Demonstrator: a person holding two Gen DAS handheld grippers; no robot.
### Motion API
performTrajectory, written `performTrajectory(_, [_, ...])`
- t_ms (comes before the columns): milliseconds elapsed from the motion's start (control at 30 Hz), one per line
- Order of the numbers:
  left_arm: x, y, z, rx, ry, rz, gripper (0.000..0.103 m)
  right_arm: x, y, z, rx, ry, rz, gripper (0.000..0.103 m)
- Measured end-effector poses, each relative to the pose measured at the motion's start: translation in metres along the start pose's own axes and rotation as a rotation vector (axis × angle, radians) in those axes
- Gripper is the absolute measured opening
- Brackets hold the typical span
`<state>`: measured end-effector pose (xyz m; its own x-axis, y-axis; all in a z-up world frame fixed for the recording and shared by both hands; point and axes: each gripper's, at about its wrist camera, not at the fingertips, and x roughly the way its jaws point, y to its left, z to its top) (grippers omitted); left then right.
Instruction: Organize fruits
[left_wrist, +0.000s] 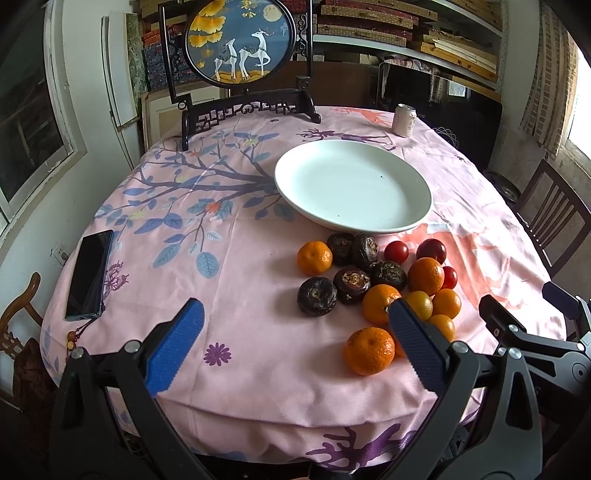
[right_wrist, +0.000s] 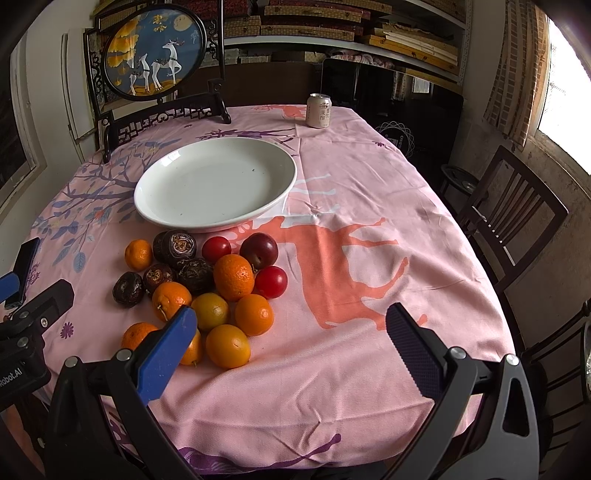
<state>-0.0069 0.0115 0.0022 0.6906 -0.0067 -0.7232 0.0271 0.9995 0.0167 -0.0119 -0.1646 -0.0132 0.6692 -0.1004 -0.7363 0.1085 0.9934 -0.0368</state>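
A pile of fruit lies on the pink tablecloth just in front of an empty white plate, which also shows in the right wrist view. It holds several oranges, several dark brown wrinkled fruits and red plums. My left gripper is open and empty above the table's near edge, left of the pile. My right gripper is open and empty, right of the pile. Its fingers show at the left wrist view's right edge.
A black phone lies at the table's left edge. A drink can stands at the far side. A framed deer ornament on a dark stand is at the back left. A wooden chair stands on the right.
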Motion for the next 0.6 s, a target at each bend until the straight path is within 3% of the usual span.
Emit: performTrajectory(600, [0.0007, -0.0020, -0.0009, 0.010, 0.002, -0.009, 0.101, 0.0000, -0.0003, -0.0006, 0.003, 0.002, 0.003, 0.102])
